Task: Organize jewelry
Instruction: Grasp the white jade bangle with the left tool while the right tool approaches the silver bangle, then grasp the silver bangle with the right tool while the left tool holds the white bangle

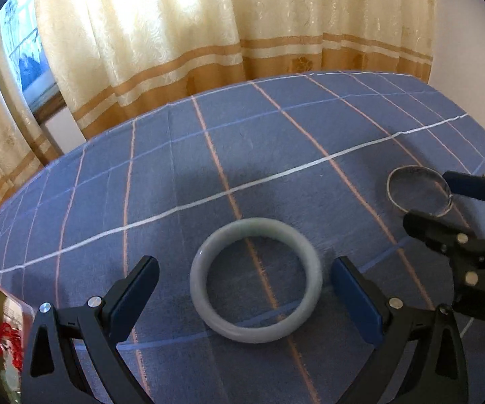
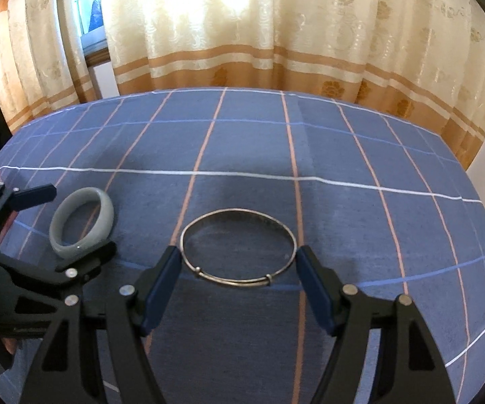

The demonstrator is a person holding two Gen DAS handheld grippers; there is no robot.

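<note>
A pale green jade bangle [image 1: 202, 289] lies flat on the blue checked cloth [image 1: 276, 155]. My left gripper [image 1: 245, 262] stands open around it, with a gap between each blue pad and the ring. To its right a thin silver bangle [image 2: 235, 211] lies flat on the cloth. My right gripper [image 2: 237, 250] has both pads against that bangle's left and right sides. The left wrist view shows the silver bangle [image 1: 390, 188] held in the right gripper [image 1: 428, 198]. The right wrist view shows the jade bangle [image 2: 107, 212] between the left gripper's [image 2: 80, 219] spread fingers.
A flat package with a red picture [image 1: 3, 330] lies at the cloth's near left corner. Cream and tan curtains [image 1: 208, 33] hang just behind the table's far edge, with a window [image 1: 23, 50] at the left. Bare cloth stretches beyond both bangles.
</note>
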